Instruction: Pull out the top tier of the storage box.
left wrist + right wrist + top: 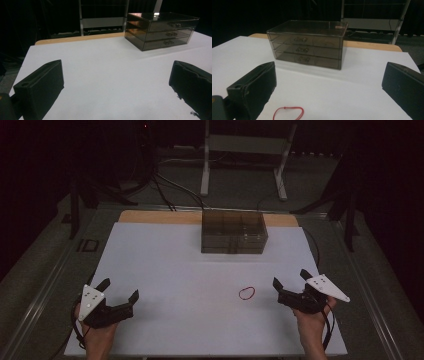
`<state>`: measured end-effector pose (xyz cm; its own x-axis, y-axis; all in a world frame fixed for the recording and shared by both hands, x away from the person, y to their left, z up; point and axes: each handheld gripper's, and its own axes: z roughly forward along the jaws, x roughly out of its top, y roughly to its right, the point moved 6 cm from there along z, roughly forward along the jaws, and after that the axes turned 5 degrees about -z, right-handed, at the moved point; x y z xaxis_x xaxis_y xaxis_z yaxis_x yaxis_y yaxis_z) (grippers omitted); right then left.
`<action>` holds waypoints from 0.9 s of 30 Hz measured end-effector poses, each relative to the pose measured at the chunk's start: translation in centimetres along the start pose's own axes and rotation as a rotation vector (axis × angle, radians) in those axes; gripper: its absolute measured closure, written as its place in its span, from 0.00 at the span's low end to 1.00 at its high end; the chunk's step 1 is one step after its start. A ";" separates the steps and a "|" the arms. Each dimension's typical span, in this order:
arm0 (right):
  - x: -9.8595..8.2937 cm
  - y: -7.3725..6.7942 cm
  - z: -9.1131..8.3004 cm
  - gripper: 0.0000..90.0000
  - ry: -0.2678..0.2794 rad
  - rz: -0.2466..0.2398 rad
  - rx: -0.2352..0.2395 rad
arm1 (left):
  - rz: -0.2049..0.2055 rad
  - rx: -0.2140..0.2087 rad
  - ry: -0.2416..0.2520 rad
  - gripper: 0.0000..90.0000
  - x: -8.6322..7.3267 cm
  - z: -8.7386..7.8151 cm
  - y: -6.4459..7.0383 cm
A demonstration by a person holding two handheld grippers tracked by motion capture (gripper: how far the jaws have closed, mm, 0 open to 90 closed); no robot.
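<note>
A smoky see-through box of three drawers stands at the far middle of the white table top; all drawers look closed. It also appears at the upper right in the left gripper view and in the middle of the right gripper view. A red rubber band lies flat on the table, just left of my right gripper, and at the bottom of the right gripper view. My left gripper rests near the front left corner. Both grippers are open and hold nothing.
A strip of wooden table edge runs behind the white sheet. Beyond it stand a white metal frame and cables on the dark floor. A small dark square lies off the table's left side.
</note>
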<state>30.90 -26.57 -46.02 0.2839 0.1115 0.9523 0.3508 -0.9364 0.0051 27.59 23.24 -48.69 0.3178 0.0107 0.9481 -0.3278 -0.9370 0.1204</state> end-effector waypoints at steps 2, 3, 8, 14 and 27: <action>0.1 -0.1 0.2 0.00 0.000 -0.001 -0.002 | 0.005 -0.002 -0.003 0.01 0.0 0.0 0.0; 0.2 -0.2 0.3 0.00 0.001 -0.003 -0.003 | 0.004 -0.002 -0.002 0.01 0.0 0.0 0.0; 0.4 -0.3 0.8 0.00 0.006 -0.010 -0.004 | 0.004 -0.002 -0.005 0.01 0.0 0.1 0.1; 0.3 -0.5 1.3 0.00 0.001 -0.007 0.000 | 0.002 -0.003 -0.006 0.01 -0.1 0.2 0.1; 0.5 -0.8 2.3 0.00 -0.001 -0.007 0.002 | 0.002 -0.002 -0.010 0.01 -0.1 0.3 0.1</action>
<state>32.84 -24.98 -46.31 0.2820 0.1182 0.9521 0.3543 -0.9350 0.0111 27.74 23.07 -48.90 0.3262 0.0053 0.9453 -0.3303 -0.9363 0.1192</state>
